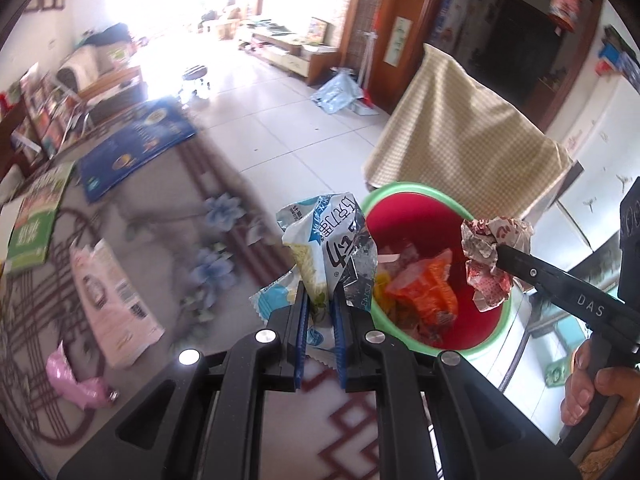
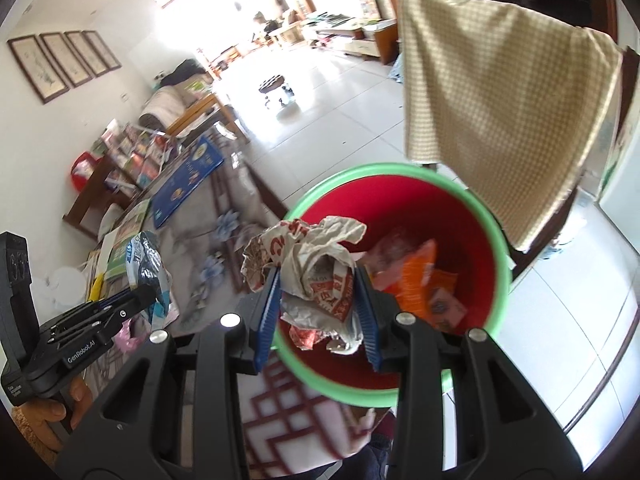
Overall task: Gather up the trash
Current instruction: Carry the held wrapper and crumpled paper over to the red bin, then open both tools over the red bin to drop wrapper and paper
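Note:
My left gripper (image 1: 320, 300) is shut on a crumpled blue-and-white snack wrapper (image 1: 328, 240), held upright just left of the red bin with a green rim (image 1: 416, 192). My right gripper (image 2: 318, 292) is shut on a crumpled red-and-white paper ball (image 2: 316, 264), held over the near rim of the bin (image 2: 472, 216). The same paper ball (image 1: 492, 256) shows in the left wrist view above the bin's right side. Orange packets (image 2: 424, 280) lie inside the bin. The left gripper with its wrapper (image 2: 146, 264) appears at the left of the right wrist view.
On the patterned tablecloth (image 1: 180, 248) lie a pink-and-white packet (image 1: 116, 300), a pink plastic bag (image 1: 76, 380), a small blue-and-white wrapper (image 1: 276, 300), a green book (image 1: 36, 220) and a blue booklet (image 1: 132, 148). A checked cloth over a chair (image 1: 464, 136) stands behind the bin.

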### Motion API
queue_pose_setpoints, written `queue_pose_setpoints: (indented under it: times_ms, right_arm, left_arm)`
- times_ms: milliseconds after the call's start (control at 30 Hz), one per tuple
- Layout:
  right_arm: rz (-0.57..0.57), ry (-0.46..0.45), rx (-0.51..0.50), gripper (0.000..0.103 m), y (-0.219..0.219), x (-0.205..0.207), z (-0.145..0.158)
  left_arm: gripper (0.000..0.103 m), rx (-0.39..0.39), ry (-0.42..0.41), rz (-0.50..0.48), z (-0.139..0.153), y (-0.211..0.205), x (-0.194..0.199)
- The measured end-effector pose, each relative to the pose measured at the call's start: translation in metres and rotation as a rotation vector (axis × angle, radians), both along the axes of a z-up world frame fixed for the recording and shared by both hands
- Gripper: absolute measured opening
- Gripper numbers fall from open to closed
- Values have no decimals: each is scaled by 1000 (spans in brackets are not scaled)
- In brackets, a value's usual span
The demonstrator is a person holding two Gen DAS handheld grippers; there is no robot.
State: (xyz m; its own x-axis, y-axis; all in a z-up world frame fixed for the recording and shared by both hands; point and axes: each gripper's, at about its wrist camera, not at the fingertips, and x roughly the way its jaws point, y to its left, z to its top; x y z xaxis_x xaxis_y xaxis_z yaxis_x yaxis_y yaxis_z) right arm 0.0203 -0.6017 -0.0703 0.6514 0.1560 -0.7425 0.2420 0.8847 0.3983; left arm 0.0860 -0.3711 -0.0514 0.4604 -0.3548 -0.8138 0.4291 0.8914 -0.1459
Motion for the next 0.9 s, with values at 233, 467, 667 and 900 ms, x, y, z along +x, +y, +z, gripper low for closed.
queue_pose_setpoints:
  times_ms: [233, 467, 667, 900]
  right_arm:
    - [-63, -4, 16, 36, -27, -6, -2]
    - [-100, 4, 27, 36, -43, -9, -4]
    - [-114, 7, 30, 36, -50, -6, -5]
    - [-112, 15, 33, 40, -53, 2, -9]
  left_arm:
    - [9, -55, 52, -60, -2, -41, 13]
    - [9, -88, 123, -107, -12, -74, 24]
    - [13, -92, 161, -128, -20, -91, 30]
    - [53, -106, 172, -90, -22, -86, 37]
